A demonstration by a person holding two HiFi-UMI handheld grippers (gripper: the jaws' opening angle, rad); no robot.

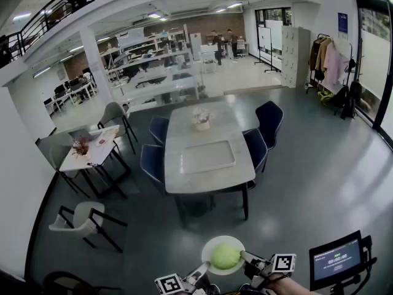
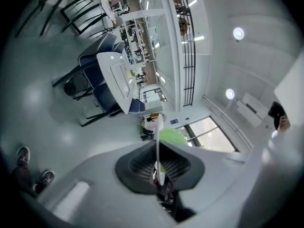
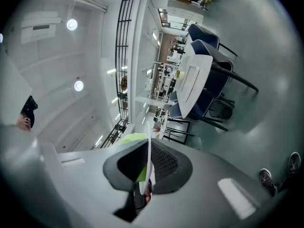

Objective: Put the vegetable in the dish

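A round green vegetable point(image 1: 225, 256) lies in a white dish point(image 1: 212, 246) held up in the air at the bottom of the head view. My left gripper point(image 1: 206, 268) is shut on the dish's near left rim, and my right gripper point(image 1: 245, 257) is shut on its right rim. In the left gripper view the dish point(image 2: 157, 141) shows edge-on as a thin white line pinched in the left gripper point(image 2: 157, 172), with the vegetable point(image 2: 173, 136) just beyond. The right gripper view shows the same: the dish rim point(image 3: 149, 146) in the right gripper point(image 3: 148, 175), the vegetable point(image 3: 130, 138) beside it.
Ahead stands a long white table point(image 1: 184, 180) with a tray point(image 1: 207, 157) and a flower pot point(image 1: 201, 120), ringed by blue chairs point(image 1: 151, 163). A smaller table point(image 1: 92, 147) and a white chair point(image 1: 83, 220) are at the left. A small screen point(image 1: 336, 260) sits at the lower right.
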